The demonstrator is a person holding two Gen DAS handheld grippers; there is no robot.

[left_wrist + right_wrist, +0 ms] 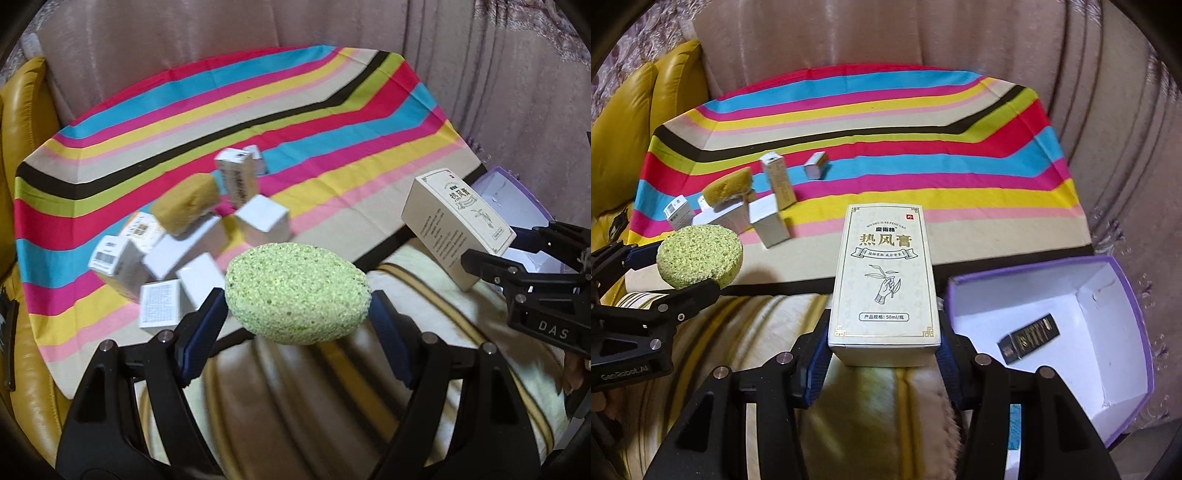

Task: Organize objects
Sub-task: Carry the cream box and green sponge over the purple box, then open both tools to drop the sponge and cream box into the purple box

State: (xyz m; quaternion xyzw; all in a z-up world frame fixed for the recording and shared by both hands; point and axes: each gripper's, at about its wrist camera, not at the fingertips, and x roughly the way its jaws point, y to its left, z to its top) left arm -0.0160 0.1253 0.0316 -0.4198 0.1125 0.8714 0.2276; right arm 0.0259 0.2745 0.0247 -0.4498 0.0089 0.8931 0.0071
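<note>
My left gripper (297, 299) has its jaws spread about as wide as the green sponge (295, 291) they clamp, one blue pad pressed to each end of it, and the sponge hangs in the air just off the near edge of the striped cloth (258, 107), clear of everything under it. My right gripper (884, 354) is closed on the cream box (884, 273), a tall carton with printed characters and a drawing of a hand holding a sprig; the pads pinch its lower sides and the box points away from me, tilted over the same near edge of the cloth. From the left wrist view that box shows to the right of the sponge, apart from it. On the cloth itself, toward its left half, lies a huddle of small white boxes (258, 218), some flat and some on end, with a brown sponge (184, 206) resting on top of one of them. Off the cloth's right near corner stands a purple box (1123, 295) with a white inside, open at the top, and a small black carton (1028, 338) lies on its floor
</note>
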